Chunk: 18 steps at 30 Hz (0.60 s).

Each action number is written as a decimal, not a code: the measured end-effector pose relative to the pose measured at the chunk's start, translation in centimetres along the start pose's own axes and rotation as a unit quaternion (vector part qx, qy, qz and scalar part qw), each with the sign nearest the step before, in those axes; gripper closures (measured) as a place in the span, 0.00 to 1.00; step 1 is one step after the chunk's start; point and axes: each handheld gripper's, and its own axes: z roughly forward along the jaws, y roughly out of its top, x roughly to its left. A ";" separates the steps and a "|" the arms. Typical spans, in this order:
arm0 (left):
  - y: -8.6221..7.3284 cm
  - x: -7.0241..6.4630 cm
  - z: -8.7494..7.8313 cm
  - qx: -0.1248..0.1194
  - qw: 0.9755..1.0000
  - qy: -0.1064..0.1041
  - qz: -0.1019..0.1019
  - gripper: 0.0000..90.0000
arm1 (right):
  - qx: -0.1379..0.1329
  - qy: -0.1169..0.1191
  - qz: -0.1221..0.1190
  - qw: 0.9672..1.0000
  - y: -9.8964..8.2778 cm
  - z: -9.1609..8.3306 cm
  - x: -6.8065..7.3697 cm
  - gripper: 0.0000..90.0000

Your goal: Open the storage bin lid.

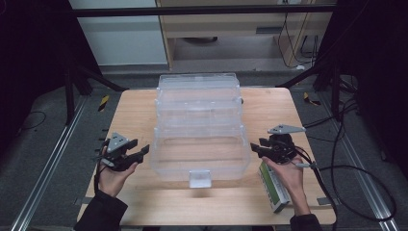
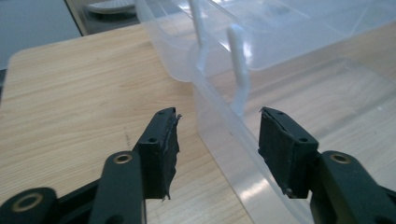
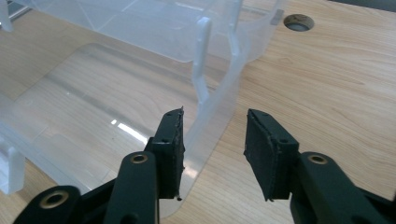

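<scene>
Lab recording bay: wooden table (image 1: 144, 103) ringed by black curtains (image 1: 29, 57), floor rails (image 1: 45, 168) at 9 o'clock, cabling (image 1: 356, 168) at 3 o'clock.

Clear plastic tiered box (image 1: 199, 139), opened out stepwise, upright at table centre.

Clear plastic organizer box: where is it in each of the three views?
High view: clear box at table centre, between both grippers.
Left gripper view: its wall runs up between the open jaws.
Right gripper view: upper left, side wall between the jaws.
Shared landmark: wooden table.
</scene>
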 end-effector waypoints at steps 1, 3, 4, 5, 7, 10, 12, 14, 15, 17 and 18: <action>0.0 0.4 -0.3 -0.003 1.000 0.005 -0.004 0.49 | 0.000 -0.002 0.000 1.000 0.0 -0.2 -0.1 0.62; 0.0 1.2 -0.8 -0.006 1.000 0.014 -0.013 0.47 | -0.001 -0.008 -0.001 1.000 0.1 -0.7 -0.3 0.60; -0.1 1.6 -1.0 -0.008 1.000 0.018 -0.020 0.46 | -0.002 -0.011 -0.001 1.000 0.2 -0.8 -0.4 0.59; -0.2 2.1 -1.2 -0.009 0.999 0.022 -0.028 0.46 | 0.002 -0.018 -0.008 1.000 0.3 -1.1 -0.4 0.60; -0.3 2.8 -1.5 -0.010 0.999 0.030 -0.036 0.45 | 0.003 -0.038 -0.019 0.999 0.4 -1.7 -0.4 0.59; -0.5 3.3 -1.7 -0.011 0.998 0.029 -0.046 0.45 | 0.004 -0.047 -0.024 0.999 0.7 -2.8 -0.2 0.58; -0.5 3.4 -1.7 -0.012 0.998 0.028 -0.047 0.45 | 0.009 -0.052 -0.025 0.998 0.7 -3.1 -0.1 0.57; -0.5 3.6 -1.8 -0.013 0.998 0.026 -0.048 0.44 | 0.016 -0.054 -0.027 0.998 0.6 -3.4 0.1 0.56; -0.6 3.7 -1.8 -0.012 0.998 0.028 -0.049 0.44 | 0.023 -0.053 -0.024 0.998 0.6 -3.5 0.1 0.56; -0.6 3.9 -1.8 -0.011 0.998 0.030 -0.050 0.44 | 0.038 -0.054 -0.022 0.998 0.6 -3.7 0.2 0.55; -0.7 4.1 -1.9 -0.010 0.998 0.034 -0.051 0.44 | 0.042 -0.056 -0.022 0.997 0.7 -3.8 0.3 0.54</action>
